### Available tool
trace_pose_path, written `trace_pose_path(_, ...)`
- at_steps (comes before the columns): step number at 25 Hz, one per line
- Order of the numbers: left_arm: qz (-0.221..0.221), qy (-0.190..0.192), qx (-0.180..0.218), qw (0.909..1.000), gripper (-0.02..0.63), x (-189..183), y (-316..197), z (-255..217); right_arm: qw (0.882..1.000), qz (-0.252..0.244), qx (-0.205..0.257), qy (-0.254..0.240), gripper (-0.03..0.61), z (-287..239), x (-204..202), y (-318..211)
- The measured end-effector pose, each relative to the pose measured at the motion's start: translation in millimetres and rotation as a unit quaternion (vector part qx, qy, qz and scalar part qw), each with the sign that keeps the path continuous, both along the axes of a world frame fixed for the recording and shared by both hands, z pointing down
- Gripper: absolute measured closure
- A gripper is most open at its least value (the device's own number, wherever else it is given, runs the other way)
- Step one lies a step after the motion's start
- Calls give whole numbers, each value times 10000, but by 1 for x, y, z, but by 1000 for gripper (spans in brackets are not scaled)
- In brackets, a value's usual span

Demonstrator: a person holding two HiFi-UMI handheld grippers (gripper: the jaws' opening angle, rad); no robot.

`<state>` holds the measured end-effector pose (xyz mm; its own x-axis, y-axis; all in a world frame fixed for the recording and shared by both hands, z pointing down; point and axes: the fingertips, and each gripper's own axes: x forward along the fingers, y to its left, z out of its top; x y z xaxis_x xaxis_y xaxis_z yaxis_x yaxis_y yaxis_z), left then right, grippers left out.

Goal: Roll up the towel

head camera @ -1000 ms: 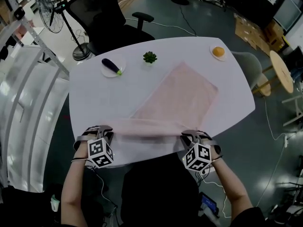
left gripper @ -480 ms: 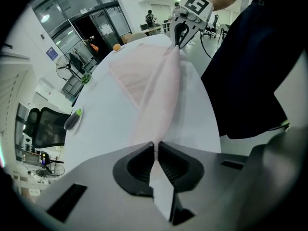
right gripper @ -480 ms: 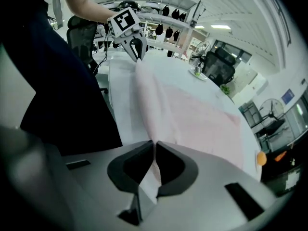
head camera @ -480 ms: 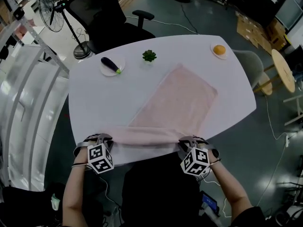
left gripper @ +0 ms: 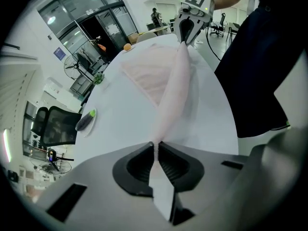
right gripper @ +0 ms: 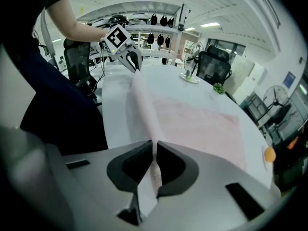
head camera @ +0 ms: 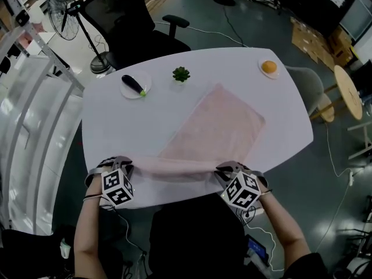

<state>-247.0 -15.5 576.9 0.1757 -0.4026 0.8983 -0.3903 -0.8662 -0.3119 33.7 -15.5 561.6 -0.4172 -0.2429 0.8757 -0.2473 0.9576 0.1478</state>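
A pink towel (head camera: 218, 124) lies slantwise on the white table (head camera: 116, 121). Its near edge is gathered into a taut band between my two grippers at the table's front edge. My left gripper (head camera: 120, 166) is shut on the band's left end (left gripper: 155, 146). My right gripper (head camera: 224, 170) pinches the right end (right gripper: 154, 148); its jaws have just been opening a trifle, with the cloth still between the pads. The left gripper view shows the towel (left gripper: 168, 85) running to the right gripper (left gripper: 185, 30). In the right gripper view the towel (right gripper: 192, 124) stretches away to the left gripper (right gripper: 129, 57).
At the table's far side stand a plate with an eggplant (head camera: 135, 85), a small green plant (head camera: 181, 74) and an orange on a plate (head camera: 268, 67). A black office chair (head camera: 125, 22) is behind the table. To the right stand a grey chair (head camera: 311, 89) and a round wooden table (head camera: 347, 87).
Both grippers shifted a little toward me and back, keeping the towel's edge strung between them. The rest of the towel lies as before.
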Motion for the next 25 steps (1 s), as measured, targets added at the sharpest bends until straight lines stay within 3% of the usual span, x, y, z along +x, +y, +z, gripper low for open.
trace_pose_path(8,-141,-61,36,9999,568,-2,-37,1,9992,75,-382,-90,535,1,-1,-40)
trace_pose_path(19,-347,-223,-308,9987,568,-5,-78,24,9954,247,-927,34,526,27,2,-83)
trace_pose_path(25,-414,-416,-457,9972,568,-6,-89,45,9951,241,-941,172,511,45,3,-104)
